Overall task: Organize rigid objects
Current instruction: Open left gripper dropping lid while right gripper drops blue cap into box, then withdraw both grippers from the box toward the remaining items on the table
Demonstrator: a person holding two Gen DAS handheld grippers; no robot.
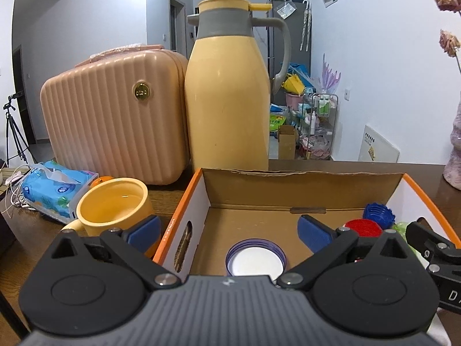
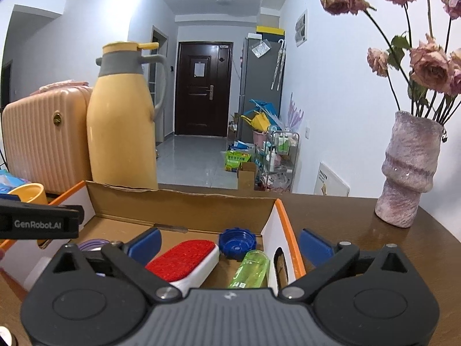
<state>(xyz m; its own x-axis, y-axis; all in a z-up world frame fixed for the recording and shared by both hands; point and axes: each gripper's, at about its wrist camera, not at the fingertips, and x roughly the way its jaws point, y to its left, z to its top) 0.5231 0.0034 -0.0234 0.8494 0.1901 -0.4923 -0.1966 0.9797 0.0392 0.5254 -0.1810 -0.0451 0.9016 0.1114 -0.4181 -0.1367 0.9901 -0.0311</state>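
An open cardboard box [image 1: 288, 190] [image 2: 184, 207] with orange rims stands on the brown table. On its floor lie a purple-rimmed white lid [image 1: 255, 259], a red-and-white brush [image 2: 184, 261], a blue ridged cap [image 2: 236, 242] and a green bottle [image 2: 253, 268]. My left gripper [image 1: 229, 232] hovers open over the box's left side, one finger outside the left wall, nothing between the pads. My right gripper [image 2: 229, 243] stands open above the brush, cap and bottle, straddling the box's right wall, gripping nothing.
A yellow mug [image 1: 115, 206] sits left of the box, beside a blue tissue pack [image 1: 54, 187]. Behind stand a tall yellow thermos jug [image 1: 227, 95] and a pink ribbed case [image 1: 115, 115]. A pink vase of dried roses [image 2: 409, 170] stands at the right.
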